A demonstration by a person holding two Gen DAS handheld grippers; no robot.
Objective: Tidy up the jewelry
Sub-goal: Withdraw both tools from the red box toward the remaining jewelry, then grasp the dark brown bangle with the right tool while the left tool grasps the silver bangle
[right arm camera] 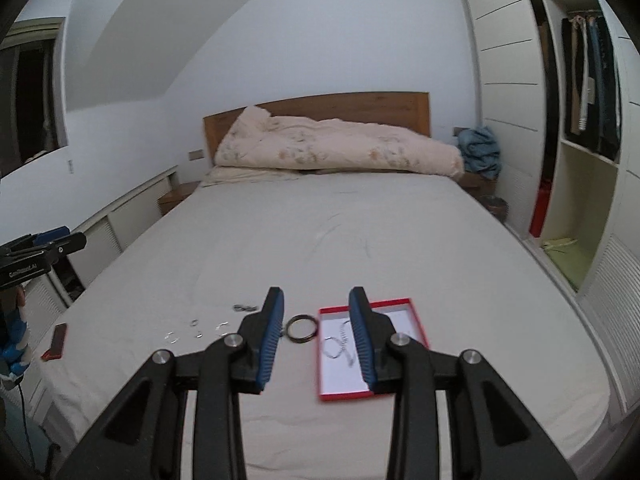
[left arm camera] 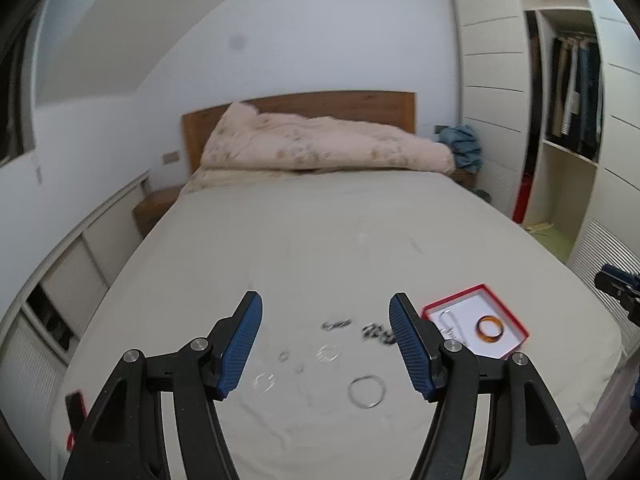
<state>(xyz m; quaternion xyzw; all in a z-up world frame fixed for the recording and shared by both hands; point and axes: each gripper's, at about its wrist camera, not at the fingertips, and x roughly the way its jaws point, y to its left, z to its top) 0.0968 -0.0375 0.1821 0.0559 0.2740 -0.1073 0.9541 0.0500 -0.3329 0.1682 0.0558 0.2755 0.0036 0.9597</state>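
Both wrist views look from above the bed's (left arm camera: 304,240) foot toward the headboard (right arm camera: 320,110), seemingly side by side.

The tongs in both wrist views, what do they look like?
Both the left tongs and the right tongs have black angular linkage arms with round silver pivot bolts, and flat fingers faced with ribbed blue pads. No cables or sleeves show.

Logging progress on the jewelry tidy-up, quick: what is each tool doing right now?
Left tool: open, holding nothing.
Right tool: open, narrower gap, holding nothing.
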